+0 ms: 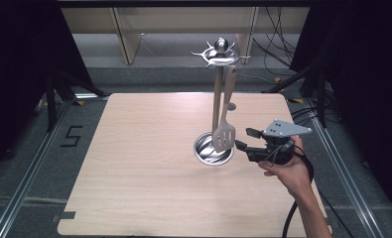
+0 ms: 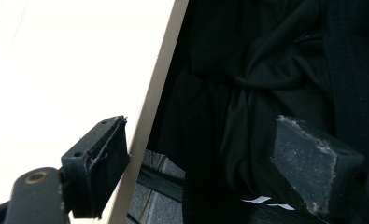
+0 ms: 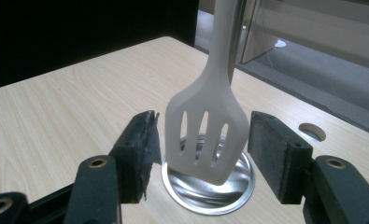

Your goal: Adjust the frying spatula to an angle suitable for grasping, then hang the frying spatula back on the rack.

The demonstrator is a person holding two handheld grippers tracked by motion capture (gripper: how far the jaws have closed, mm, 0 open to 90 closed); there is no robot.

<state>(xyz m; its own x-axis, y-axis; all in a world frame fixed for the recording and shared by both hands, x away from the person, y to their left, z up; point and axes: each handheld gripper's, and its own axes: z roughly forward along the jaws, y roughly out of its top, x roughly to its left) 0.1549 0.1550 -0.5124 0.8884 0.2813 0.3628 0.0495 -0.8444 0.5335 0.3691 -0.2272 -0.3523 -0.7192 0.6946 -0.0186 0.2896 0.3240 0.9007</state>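
Note:
A metal utensil stand (image 1: 216, 94) rises from a round shiny base (image 1: 206, 151) right of the table's middle, with a hook crown (image 1: 221, 53) on top. A white slotted spatula (image 1: 224, 135) hangs from it, its blade just above the base. A hand holds my right gripper (image 1: 246, 139) just right of the blade, pointing left. In the right gripper view the spatula blade (image 3: 205, 135) stands between the jaws of the right gripper (image 3: 201, 149), which is open, with a gap on each side. My left gripper (image 2: 198, 135) is open and empty, beside the table edge (image 2: 154, 93) and dark clothing.
The light wooden table (image 1: 144, 163) has a small round hole (image 1: 231, 106) behind the stand. Floor rails (image 1: 32, 168) run along both sides. Cables (image 1: 275, 54) lie on the floor at the back right, and wooden furniture legs (image 1: 126, 44) stand behind.

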